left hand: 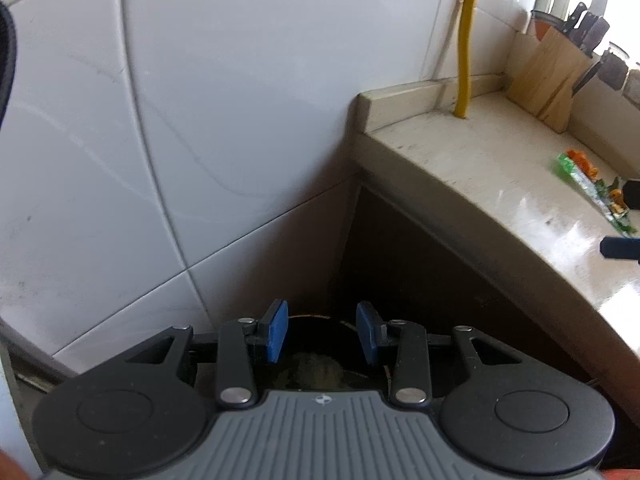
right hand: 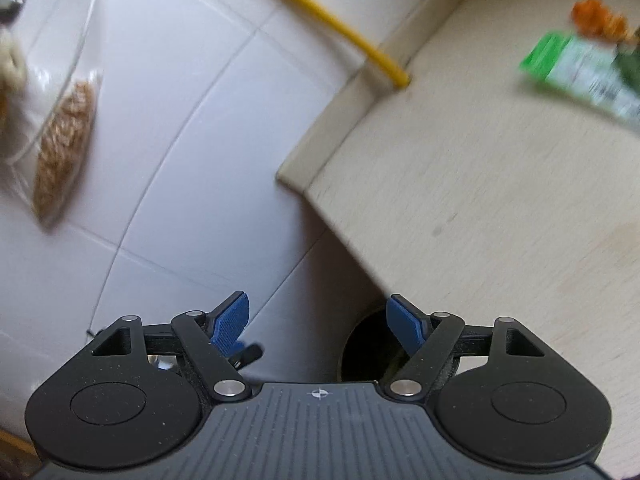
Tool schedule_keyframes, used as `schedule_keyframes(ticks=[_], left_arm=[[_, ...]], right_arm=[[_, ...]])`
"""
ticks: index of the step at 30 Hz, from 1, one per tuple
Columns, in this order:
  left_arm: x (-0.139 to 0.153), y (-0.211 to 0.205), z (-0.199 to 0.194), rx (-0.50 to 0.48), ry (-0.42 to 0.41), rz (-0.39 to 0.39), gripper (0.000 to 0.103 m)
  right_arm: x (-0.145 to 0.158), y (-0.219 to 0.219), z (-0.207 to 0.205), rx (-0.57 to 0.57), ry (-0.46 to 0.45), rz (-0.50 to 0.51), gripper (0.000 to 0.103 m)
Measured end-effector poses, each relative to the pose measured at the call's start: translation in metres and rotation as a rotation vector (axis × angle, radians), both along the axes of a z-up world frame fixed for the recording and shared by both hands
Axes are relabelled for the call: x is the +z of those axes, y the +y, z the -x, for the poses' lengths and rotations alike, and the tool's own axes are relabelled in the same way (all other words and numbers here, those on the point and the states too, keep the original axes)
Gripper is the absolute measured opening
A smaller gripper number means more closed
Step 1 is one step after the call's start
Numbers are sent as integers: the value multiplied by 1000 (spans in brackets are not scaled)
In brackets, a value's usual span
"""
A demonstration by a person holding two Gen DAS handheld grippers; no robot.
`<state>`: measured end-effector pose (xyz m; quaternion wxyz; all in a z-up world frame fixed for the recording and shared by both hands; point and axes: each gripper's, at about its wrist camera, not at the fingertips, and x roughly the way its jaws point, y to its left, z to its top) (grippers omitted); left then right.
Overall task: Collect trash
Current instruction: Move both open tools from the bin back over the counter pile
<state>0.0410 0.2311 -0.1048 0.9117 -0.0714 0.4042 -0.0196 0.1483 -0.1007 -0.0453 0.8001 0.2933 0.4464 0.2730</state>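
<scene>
Both claws released, empty: left claw [left hand: 322, 332], right claw [right hand: 318, 322]. Green-white crumpled wrapper [left hand: 592, 190] seen on beige stone tabletop [left hand: 480, 160], near edge. Dark round bin [right hand: 366, 354] below. Right claw best lowered flat, wrapper pinched mid-length.

In the right wrist view the green wrapper [right hand: 576, 74] on the countertop [right hand: 480, 208] is smeared by motion, its print unreadable, and the frame's right edge cuts it off. Behind it on the countertop, an orange scrap [right hand: 598, 20] is too blurred to identify. Below the countertop's edge, the dark bin [left hand: 320, 360] is mostly hidden behind the left gripper [left hand: 322, 332] (contents indistinct).
</scene>
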Motion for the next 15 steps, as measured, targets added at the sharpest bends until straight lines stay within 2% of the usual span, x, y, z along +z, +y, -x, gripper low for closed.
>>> schedule_keyframes(ticks=[7, 15], left_arm=[[26, -32, -16, -96, -45, 0, 38], [51, -86, -47, -256, -93, -3, 40]], right_arm=[[14, -66, -6, -164, -65, 76, 82], [28, -139, -7, -348, -128, 240, 82]])
